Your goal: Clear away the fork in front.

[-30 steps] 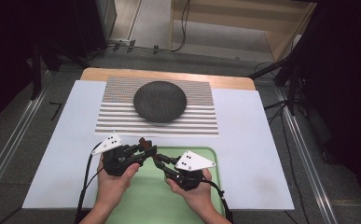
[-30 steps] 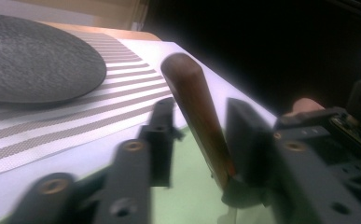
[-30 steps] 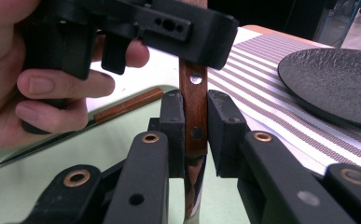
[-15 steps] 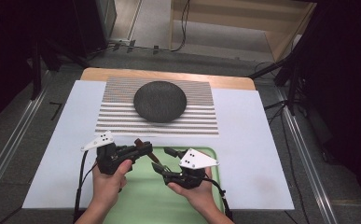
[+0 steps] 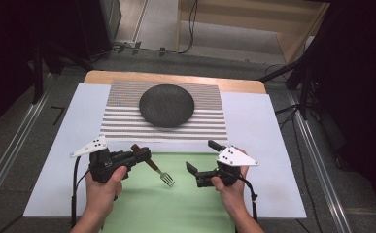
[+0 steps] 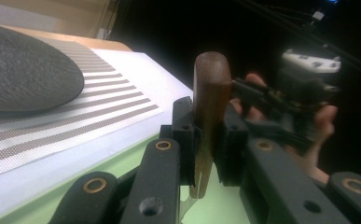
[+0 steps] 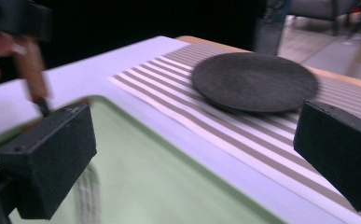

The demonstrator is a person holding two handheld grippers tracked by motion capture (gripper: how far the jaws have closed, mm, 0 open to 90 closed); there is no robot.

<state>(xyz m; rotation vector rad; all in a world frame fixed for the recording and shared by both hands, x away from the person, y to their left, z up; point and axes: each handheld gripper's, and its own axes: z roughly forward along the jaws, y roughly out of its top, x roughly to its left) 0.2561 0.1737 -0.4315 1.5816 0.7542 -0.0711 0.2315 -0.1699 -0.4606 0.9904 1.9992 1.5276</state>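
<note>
The left gripper [image 5: 142,156] clamps a fork [image 5: 154,167] by its brown handle, above the green tray [image 5: 176,204]. The right gripper [image 5: 202,158] spreads its jaws wide, holding nothing.

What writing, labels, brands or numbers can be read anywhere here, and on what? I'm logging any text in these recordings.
No readable text in any view.
Grey plate on the left claw: dark dots, no letters.
Grey plate on the right claw: the same, dots alone.
Striped mat, dark plate, fork and green mat: no label or brand to be seen.
</note>
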